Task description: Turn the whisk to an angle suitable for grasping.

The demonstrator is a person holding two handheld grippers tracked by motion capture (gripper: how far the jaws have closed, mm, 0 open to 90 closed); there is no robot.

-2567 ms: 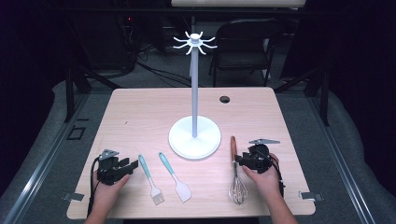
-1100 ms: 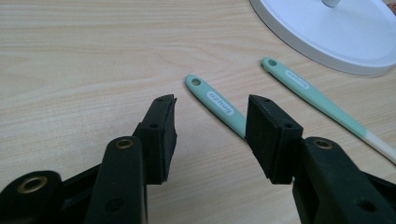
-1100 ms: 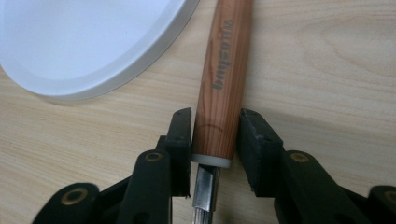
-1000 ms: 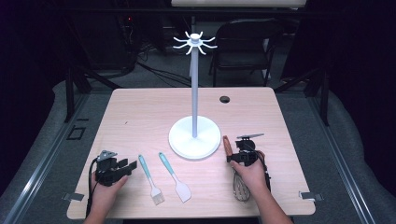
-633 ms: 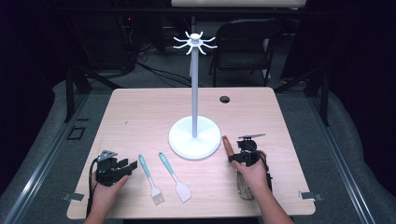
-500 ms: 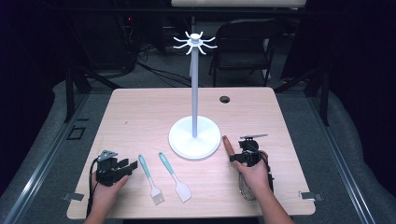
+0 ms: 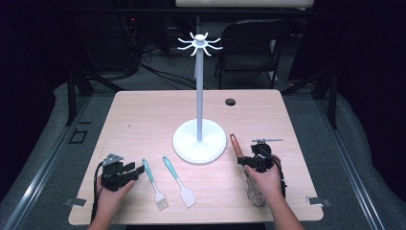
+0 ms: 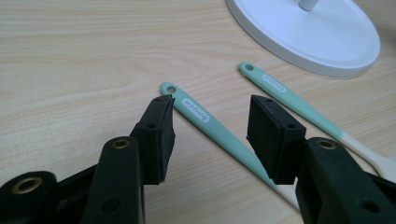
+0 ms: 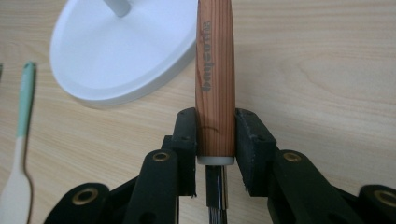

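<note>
While lying low at the near right of the table (image 7: 143,115), already gripped: whisk (image 7: 253,194), its wooden handle (image 9: 215,70) pinched between the narrow jaws of the right gripper (image 9: 215,135), pads pressing on both sides just above the metal collar. Long axis of the handle running near to far, straight along the jaws, free end pointing far and a little left toward the white base of the stand (image 7: 199,139); wire head on the near side, partly covered by the right hand (image 7: 265,179). Probably to be raised next and brought to the hooks (image 7: 199,44) at the top of the stand, so up and to the left from here; this hand clearly the nearer one to the stand. At the near left, left gripper (image 8: 212,112) held low, jaws rather wide, just opened a little further, pressing on nothing; green handle of the pastry brush (image 8: 233,144) slanting on the wood between them, eyelet end far. Spatula (image 8: 289,100) near it, roughly parallel, not touching.
</note>
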